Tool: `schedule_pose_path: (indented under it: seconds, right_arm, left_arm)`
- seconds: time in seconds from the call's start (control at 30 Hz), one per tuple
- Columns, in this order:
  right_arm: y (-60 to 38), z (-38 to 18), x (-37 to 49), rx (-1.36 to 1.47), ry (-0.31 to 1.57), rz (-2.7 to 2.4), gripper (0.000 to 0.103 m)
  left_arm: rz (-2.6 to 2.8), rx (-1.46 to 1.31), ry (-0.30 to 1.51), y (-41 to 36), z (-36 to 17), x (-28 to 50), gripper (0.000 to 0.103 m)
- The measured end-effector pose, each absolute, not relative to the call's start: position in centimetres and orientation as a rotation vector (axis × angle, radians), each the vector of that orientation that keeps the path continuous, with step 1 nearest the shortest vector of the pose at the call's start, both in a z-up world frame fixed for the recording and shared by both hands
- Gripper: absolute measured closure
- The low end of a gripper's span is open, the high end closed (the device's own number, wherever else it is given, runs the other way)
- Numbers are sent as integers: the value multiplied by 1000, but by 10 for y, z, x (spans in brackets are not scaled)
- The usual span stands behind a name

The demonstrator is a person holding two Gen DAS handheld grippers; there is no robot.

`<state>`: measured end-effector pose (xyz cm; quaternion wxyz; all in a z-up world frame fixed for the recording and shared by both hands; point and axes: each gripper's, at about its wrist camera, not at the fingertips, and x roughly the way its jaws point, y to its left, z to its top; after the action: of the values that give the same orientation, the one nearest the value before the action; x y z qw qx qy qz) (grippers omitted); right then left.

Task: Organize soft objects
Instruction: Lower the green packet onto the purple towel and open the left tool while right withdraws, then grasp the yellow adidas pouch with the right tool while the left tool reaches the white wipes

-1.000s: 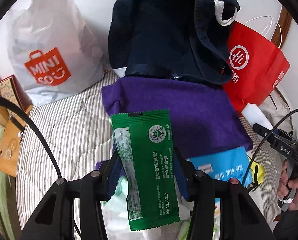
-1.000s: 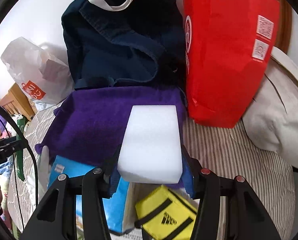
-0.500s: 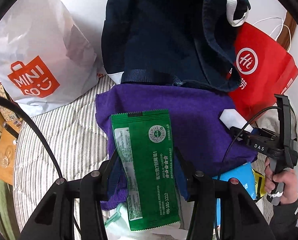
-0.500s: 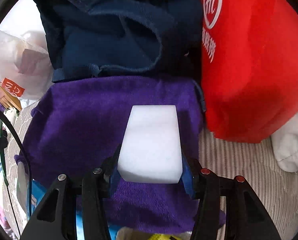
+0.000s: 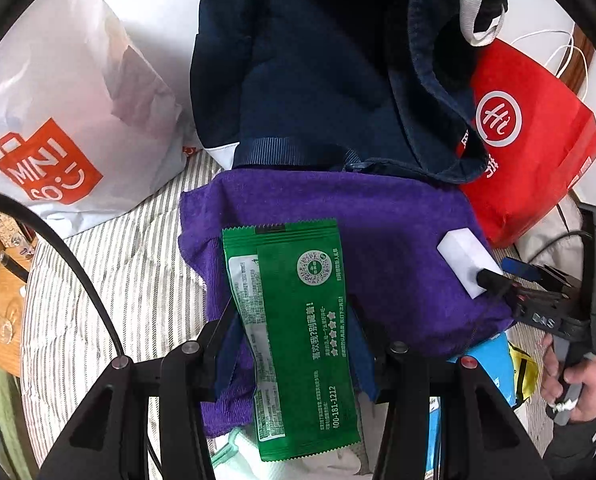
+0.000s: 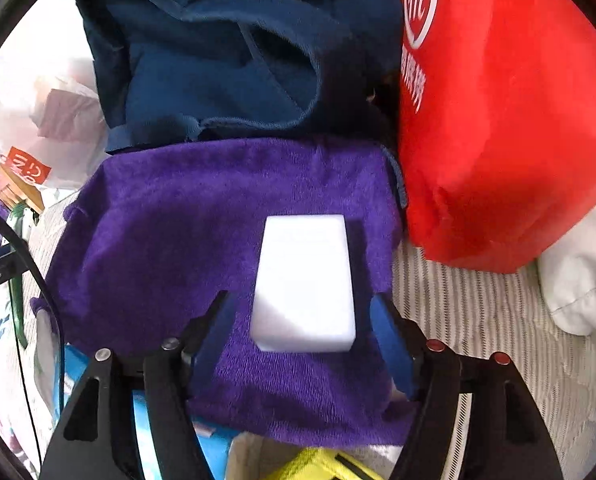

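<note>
- The white foam sponge block [image 6: 303, 284] lies flat on the purple towel [image 6: 158, 240], toward the towel's right edge, near the red paper bag [image 6: 497, 120]. I judge it very light and springy; it should squash under a hard pinch, so a gentle squeeze across its two long sides, near the middle, would be the place to take hold.
- My right gripper [image 6: 303, 336] has its fingers [image 6: 214, 332] spread apart, one on each side of the block's near end, with a gap showing on both sides. It grasps nothing.
- In the left wrist view the block [image 5: 467, 264] shows at the towel's right edge with the right gripper's tip at it.
- My left gripper [image 5: 294, 344] is clenched on the green sachet [image 5: 290, 332], pinched across its width at about mid-length, so the top half stands free above the fingers and the bottom hangs below them.
- The sachet looks like thin, slick film with soft contents: light and floppy, likely to slide if I loosen my hold, so the flat middle is the safest grip.
- The left gripper hangs above the towel's near left corner, pointing toward the dark blue garment [image 5: 317, 80] at the head of the striped bed [image 5: 118, 280].
- A white MINISO bag [image 5: 58, 120] stands at the bed's far left.
</note>
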<state>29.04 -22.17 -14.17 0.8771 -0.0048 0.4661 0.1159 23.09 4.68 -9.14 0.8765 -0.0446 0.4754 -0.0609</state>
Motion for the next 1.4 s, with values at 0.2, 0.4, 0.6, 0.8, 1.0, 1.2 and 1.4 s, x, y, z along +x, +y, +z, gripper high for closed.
schedule_pose_path:
  seconds: [0.2,0.4,0.6,0.8,1.0,1.2,1.4]
  right_arm:
    - [-228,-118,266,14,914,256,29]
    - [-234,-101,243,21,869,269,29]
    - [-245,-100,230,34,896,290,29]
    - [-259,-111,221,59,923,264,29]
    - [-268,-125,219,78,954,242,29]
    - [-272,-131,215,82,969,234,29]
    - [-286,-129,204,96,970,212,29]
  left_arm:
    - [-126,-82,982,44,-85,240,56]
    - [-126,-77,990,40,-87,262,56]
    - [-132,-67,1028,32,-105,286,56]
    - [-119,-71,1093,31,-136,299,56]
    - [-93,-64,1121,31,-149,302,54]
    - [-83,-54,1132,29,-151,301,35]
    - [-74,-50,1101,30,-132,286,35]
